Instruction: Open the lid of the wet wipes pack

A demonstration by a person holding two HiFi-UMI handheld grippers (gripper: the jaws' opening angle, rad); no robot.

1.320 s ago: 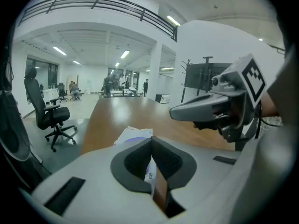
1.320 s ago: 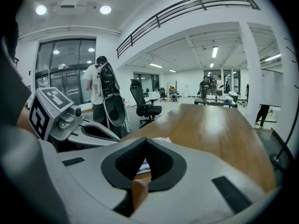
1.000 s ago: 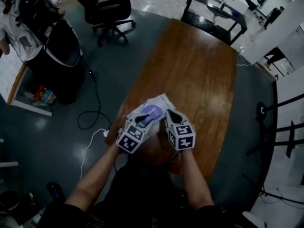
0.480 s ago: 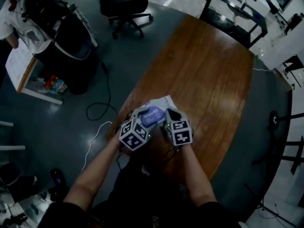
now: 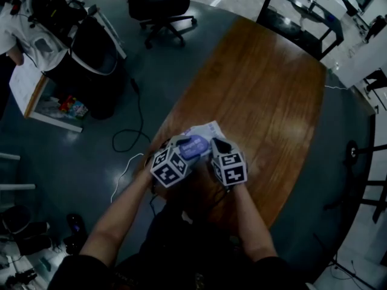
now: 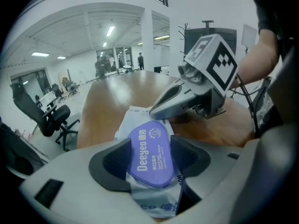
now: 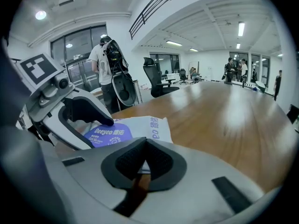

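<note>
A white wet wipes pack (image 5: 204, 130) with a purple oval lid (image 5: 195, 145) lies flat near the wooden table's (image 5: 260, 83) front edge. In the left gripper view my left gripper (image 6: 152, 158) points down over the pack. Its jaws are opening and stand wide, with the closed lid (image 6: 150, 146) between the dark pads (image 6: 112, 164), which do not squeeze it. My right gripper (image 7: 145, 148) is shut, pads together. Its tips (image 6: 158, 111) rest at the pack's (image 6: 135, 118) right edge, beside the lid. From the right gripper view, a left finger (image 7: 88, 110) sits over the lid (image 7: 105, 134).
Office chairs (image 5: 160, 5) and a dark bin (image 5: 91, 71) stand on the floor to the left, where a cable (image 5: 130, 135) trails. The table stretches away beyond the pack. People stand far off in the room (image 7: 108, 64).
The left gripper has rolled, sunk a little over the lid and spread its jaws. The right gripper has settled lower beside the pack. The pack has not moved.
</note>
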